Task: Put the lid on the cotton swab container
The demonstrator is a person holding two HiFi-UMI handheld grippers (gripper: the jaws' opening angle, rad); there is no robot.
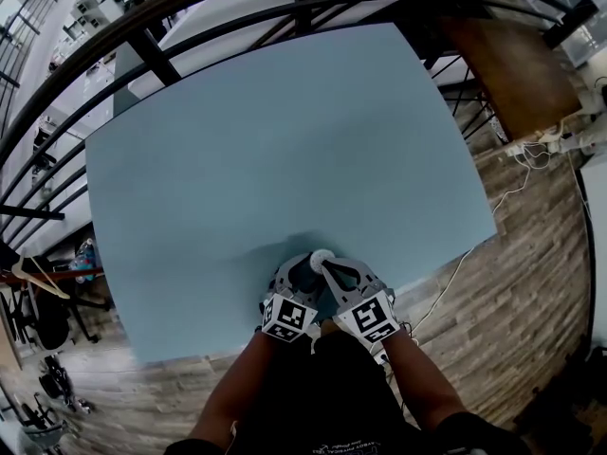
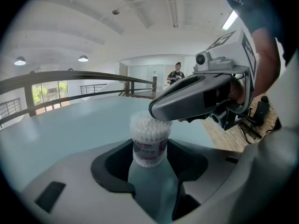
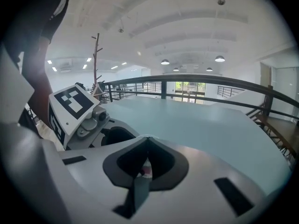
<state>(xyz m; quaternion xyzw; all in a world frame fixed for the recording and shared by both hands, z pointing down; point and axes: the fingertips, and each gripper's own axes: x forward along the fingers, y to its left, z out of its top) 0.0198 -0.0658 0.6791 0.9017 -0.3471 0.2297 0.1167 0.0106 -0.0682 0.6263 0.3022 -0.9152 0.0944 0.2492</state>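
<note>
A small clear cotton swab container (image 2: 149, 146) with a pink label stands near the front edge of the pale blue table (image 1: 285, 140). My left gripper (image 2: 149, 157) has its jaws around the container's lower body, pads against its sides. The clear lid (image 2: 149, 121) sits over the white swab heads. My right gripper (image 2: 161, 113) comes in from the right, and its tips meet at the lid's upper right rim. In the right gripper view the jaws (image 3: 148, 141) are closed, with a thin clear edge showing at their tips. From the head view, the container's white top (image 1: 322, 257) shows between both grippers.
A black metal railing (image 1: 218, 8) curves round the far side of the table. A brown wooden table (image 1: 512, 64) stands at the upper right, with cables (image 1: 531, 159) on the wood floor. A person (image 2: 177, 73) stands far off beyond the table.
</note>
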